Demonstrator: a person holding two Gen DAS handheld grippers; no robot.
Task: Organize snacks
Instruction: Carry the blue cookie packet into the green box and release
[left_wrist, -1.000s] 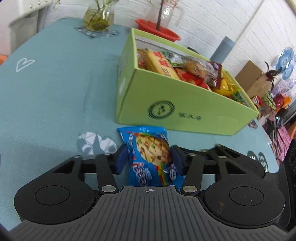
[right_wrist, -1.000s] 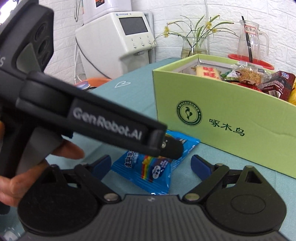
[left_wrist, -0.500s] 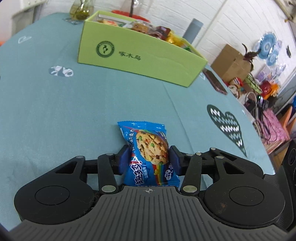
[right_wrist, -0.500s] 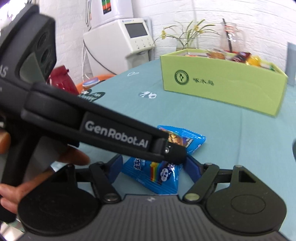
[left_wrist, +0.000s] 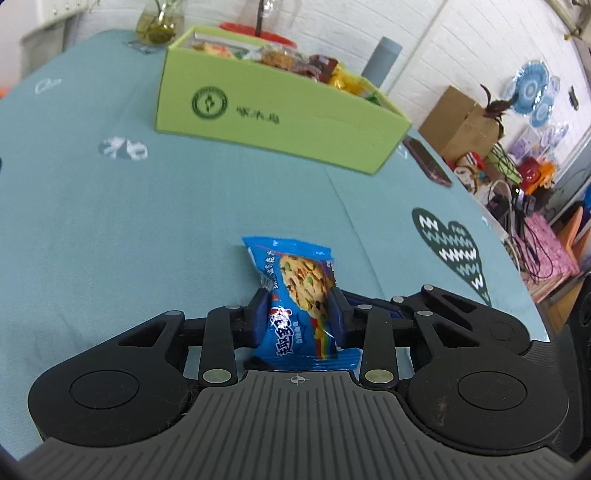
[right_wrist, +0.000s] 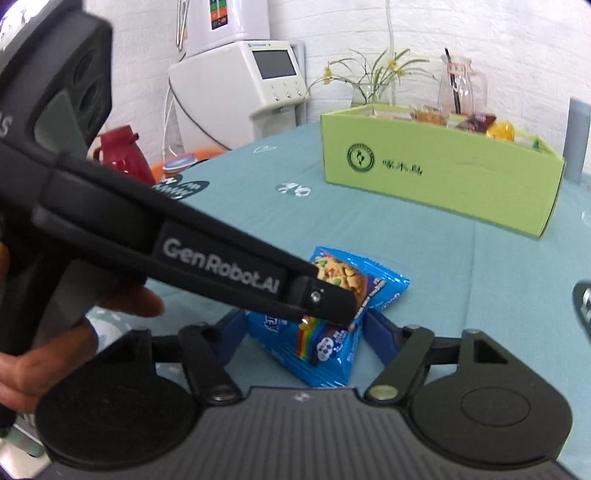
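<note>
Keeping the left gripper (left_wrist: 298, 317) clamped on the blue cookie packet (left_wrist: 301, 295), mid-table and well short of the green snack box (left_wrist: 273, 110), matters while the right gripper (right_wrist: 306, 332), just closing, seemingly pinches it too.

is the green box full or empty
Full, or nearly. The green box is open-topped, and snack packets crowd up to its rim in both views. How deep the pile goes cannot be told.
</note>
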